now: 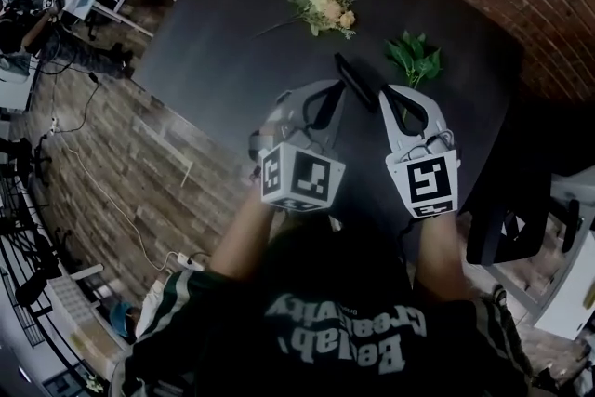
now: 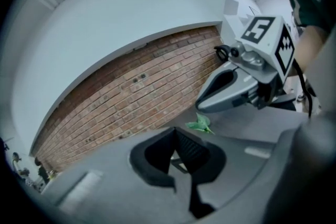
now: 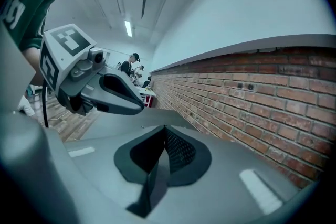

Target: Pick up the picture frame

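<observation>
In the head view my two grippers hang side by side over the near part of a dark table (image 1: 223, 33), both pointing away from me. A thin dark bar (image 1: 358, 84) shows between their tips; I cannot tell whether it is the picture frame. No frame shows in either gripper view. My left gripper (image 1: 337, 81) (image 2: 176, 129) has its jaws together with nothing between them. My right gripper (image 1: 389, 95) (image 3: 164, 127) is shut and empty too. Each gripper sees the other beside it.
A bunch of pale flowers (image 1: 325, 5) and a green leafy sprig (image 1: 416, 59) (image 2: 199, 124) lie on the table beyond the grippers. A brick wall (image 3: 252, 92) runs behind the table. A chair (image 1: 507, 218) stands at the right, desks and people at far left.
</observation>
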Motion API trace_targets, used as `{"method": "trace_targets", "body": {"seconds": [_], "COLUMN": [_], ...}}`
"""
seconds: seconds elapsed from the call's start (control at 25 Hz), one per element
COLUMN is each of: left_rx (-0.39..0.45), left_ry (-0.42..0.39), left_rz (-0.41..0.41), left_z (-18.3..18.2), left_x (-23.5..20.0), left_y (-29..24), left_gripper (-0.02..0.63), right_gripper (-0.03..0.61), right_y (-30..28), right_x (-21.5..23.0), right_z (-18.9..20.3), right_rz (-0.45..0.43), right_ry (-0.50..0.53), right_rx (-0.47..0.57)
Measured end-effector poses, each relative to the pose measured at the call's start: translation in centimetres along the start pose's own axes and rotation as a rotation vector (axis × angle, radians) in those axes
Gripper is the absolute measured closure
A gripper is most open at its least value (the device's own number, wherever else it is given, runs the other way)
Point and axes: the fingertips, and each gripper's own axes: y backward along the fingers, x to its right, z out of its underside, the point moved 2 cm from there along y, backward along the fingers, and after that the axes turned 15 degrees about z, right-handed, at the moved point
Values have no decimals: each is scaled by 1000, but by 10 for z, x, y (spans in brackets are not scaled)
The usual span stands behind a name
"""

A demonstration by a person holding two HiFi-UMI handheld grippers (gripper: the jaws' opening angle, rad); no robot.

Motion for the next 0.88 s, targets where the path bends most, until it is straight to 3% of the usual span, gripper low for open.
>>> {"method": "trace_targets", "body": {"seconds": [0.48,0.88], "left_rx": [-36,-33], "left_ry": [-7,24], "left_rz": [101,134], "left_z": [43,68], "left_x": [-11,-14], "left_y": [-39,-59], "left_gripper": [611,611], "right_gripper": [468,413], "right_y": [-46,-63], "right_x": [-6,-19], "right_z": [26,62], "right_rz": [-18,-34], "right_ry": [-115,-122], "right_rx": [-35,-110]}}
